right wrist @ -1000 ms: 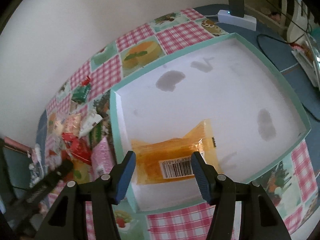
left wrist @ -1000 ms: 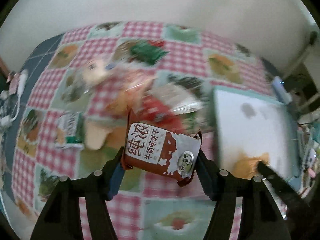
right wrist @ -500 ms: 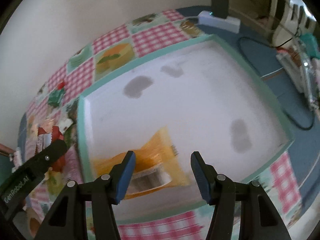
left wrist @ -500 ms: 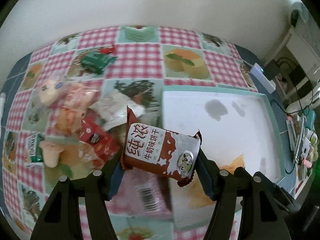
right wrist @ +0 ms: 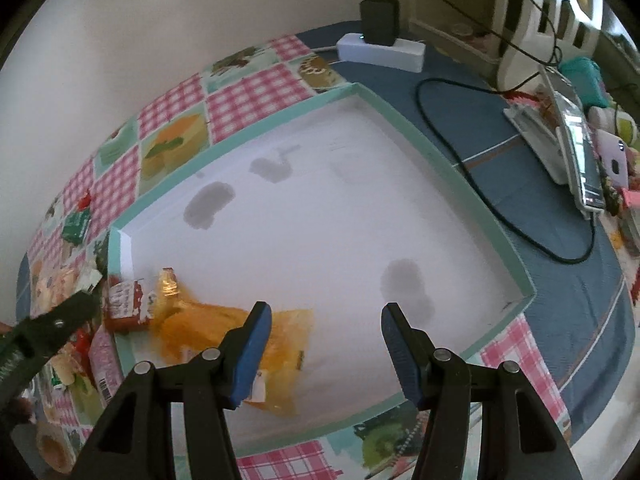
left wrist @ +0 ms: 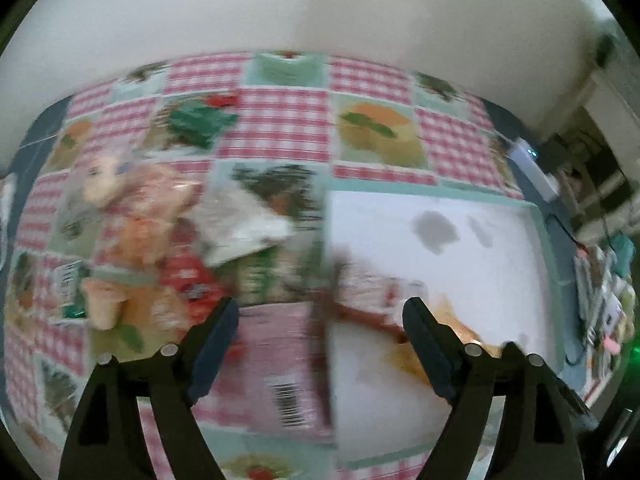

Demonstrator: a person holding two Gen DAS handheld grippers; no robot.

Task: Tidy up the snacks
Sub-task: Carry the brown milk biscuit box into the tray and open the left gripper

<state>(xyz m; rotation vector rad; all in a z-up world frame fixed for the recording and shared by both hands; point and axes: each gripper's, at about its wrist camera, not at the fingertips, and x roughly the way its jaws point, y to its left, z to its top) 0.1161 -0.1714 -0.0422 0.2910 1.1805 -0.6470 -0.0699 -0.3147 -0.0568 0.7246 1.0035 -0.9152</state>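
My left gripper (left wrist: 320,312) hovers over the left rim of the teal tray (left wrist: 424,192), its jaws opening with nothing pressed between them. Below it the brown-and-white biscuit packet (left wrist: 360,308) shows only as a blur. In the right wrist view that packet (right wrist: 126,300) lies in the near left corner of the tray (right wrist: 420,128), touching the orange packet (right wrist: 224,332). My right gripper (right wrist: 326,312) stands open and empty above the tray's white floor. A finger of the left gripper (right wrist: 52,328) pokes in from the left.
Loose snacks are piled left of the tray: a green packet (left wrist: 196,120), a white one (left wrist: 244,224), a red one (left wrist: 188,280), a pink one with a barcode (left wrist: 276,364). A power strip (right wrist: 380,50), cables (right wrist: 500,208) and a phone stand (right wrist: 576,152) lie to the right.
The left jaws have spread and let go of the biscuit packet, which has dropped into the tray's corner beside the orange packet. The right gripper has shifted right across the tray.
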